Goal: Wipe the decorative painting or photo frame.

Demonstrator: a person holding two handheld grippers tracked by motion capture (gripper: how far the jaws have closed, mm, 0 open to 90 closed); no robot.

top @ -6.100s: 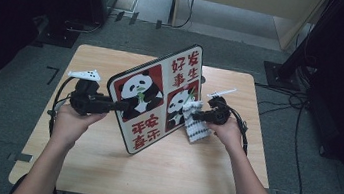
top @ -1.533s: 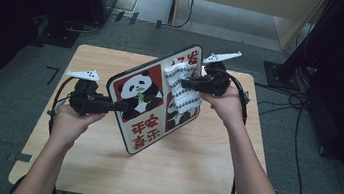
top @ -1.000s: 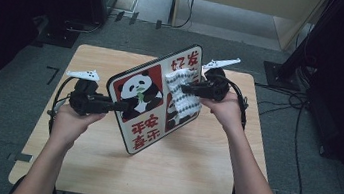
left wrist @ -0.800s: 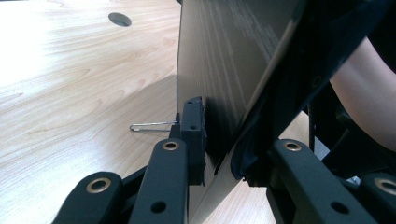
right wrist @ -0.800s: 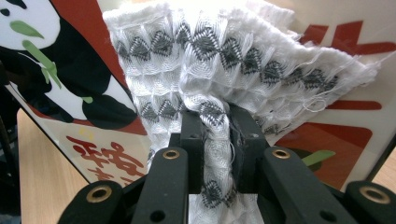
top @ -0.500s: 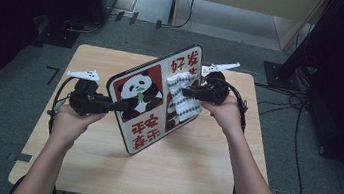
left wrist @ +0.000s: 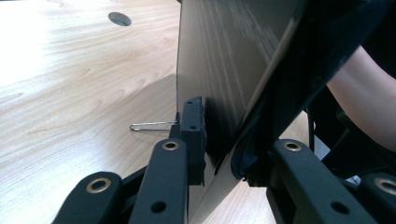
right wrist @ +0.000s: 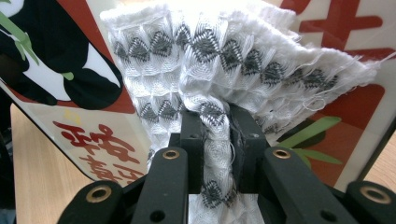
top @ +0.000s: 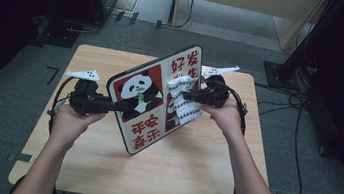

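We are mid-wipe: our left tongs (top: 117,105) clamp the edge of the panda board (top: 142,123), propped tilted on the surface (top: 200,171), while our right tongs (top: 186,95) pinch the cloth (top: 184,101) against its face, calling next for another firm stroke.

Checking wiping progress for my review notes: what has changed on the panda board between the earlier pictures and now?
The right tongs, shut on the white cloth, went from the board's lower right up to its top edge, then came back down to the middle of the panda board. The left tongs stayed clamped on the board's left edge, holding it tilted on the table. Nothing was let go.
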